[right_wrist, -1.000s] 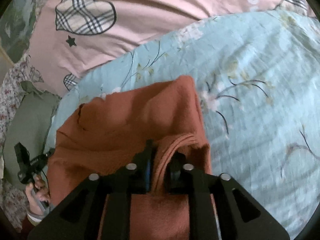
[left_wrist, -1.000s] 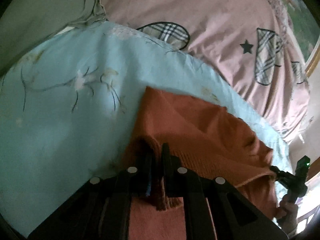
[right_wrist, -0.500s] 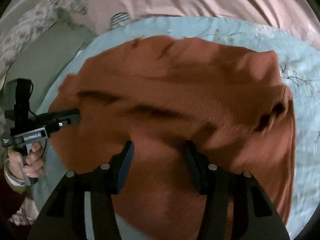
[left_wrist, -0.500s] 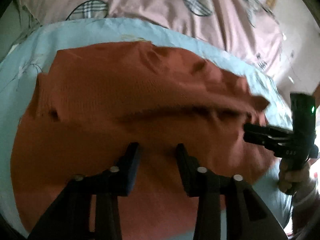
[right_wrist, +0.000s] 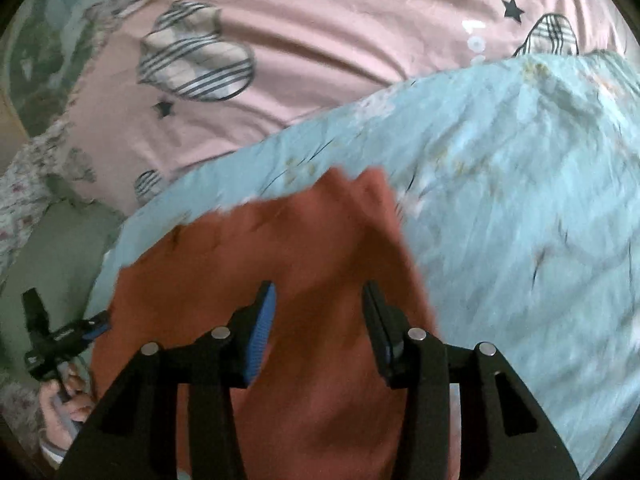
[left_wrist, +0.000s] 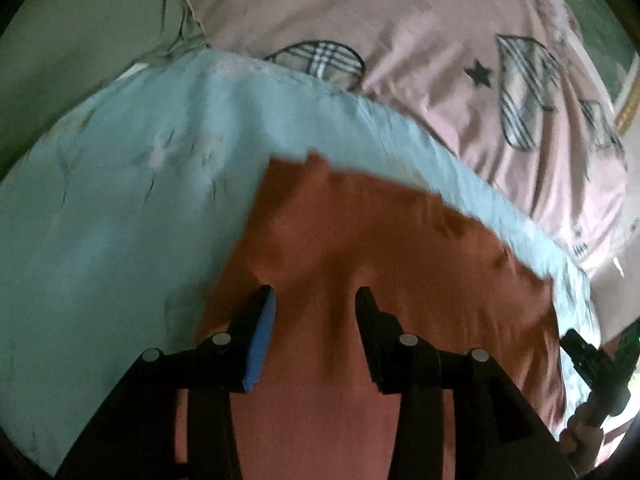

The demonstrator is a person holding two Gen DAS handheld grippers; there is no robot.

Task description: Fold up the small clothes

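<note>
From the left wrist, the left gripper (left_wrist: 316, 300) hangs spread and empty over the rust-orange knitted garment (left_wrist: 380, 248), lying flat on the pale blue floral cotton sheet (left_wrist: 120, 208); a green light glows at far right. From the right wrist, the right gripper (right_wrist: 318, 300) is likewise released, and a hand (right_wrist: 60, 404) grips the other tool beside a pink quilt with plaid hearts (right_wrist: 320, 60).

Blue sheet (left_wrist: 120, 220) lies bare beside the sweater (left_wrist: 360, 248); pink quilt (left_wrist: 400, 40) bulks beyond.

Left gripper (left_wrist: 314, 300) jaws apart; right gripper (right_wrist: 318, 296) jaws apart
</note>
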